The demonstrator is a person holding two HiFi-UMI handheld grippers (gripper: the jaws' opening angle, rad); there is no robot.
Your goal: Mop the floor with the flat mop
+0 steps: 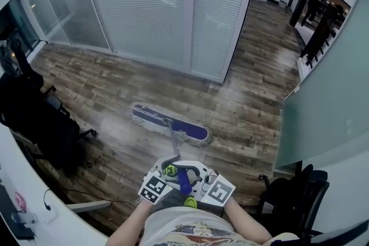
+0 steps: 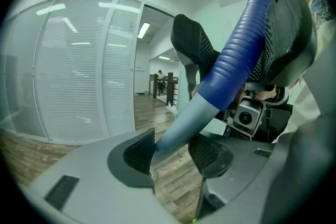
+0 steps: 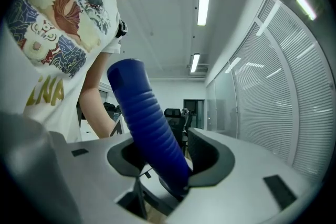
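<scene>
Left gripper [image 2: 173, 152]: jaws part-way closed, both ribbed pads on the grey shaft [image 2: 181, 126] of the flat mop, just below where the blue ribbed grip [image 2: 236, 60] starts. Right gripper [image 3: 157, 157]: jaws a bit wider, clamped on that blue grip further up, with the grip's top end sticking out free above the jaws, slanting toward the person's printed T-shirt [image 3: 58, 34]. In the head view the two grippers sit side by side low in the middle, close to the person's body, marker cubes facing up, left cube [image 1: 153, 188] and right cube [image 1: 218, 190], touching or nearly so. The shaft runs from them forward and down to the mop head [image 1: 170, 123], joining it near its middle. The mop head is blue with a pale fringe and lies flat on the wood-plank floor [image 1: 248, 106], slanted across the view, a little ahead of the person. Beyond it stands a glass partition with closed white blinds [image 1: 144, 3], its corner near the head's right end. A black office chair [image 1: 34, 118] is at left beside a white desk [image 1: 34, 204]; another black chair [image 1: 288, 193] is at right, near the person's elbow.
</scene>
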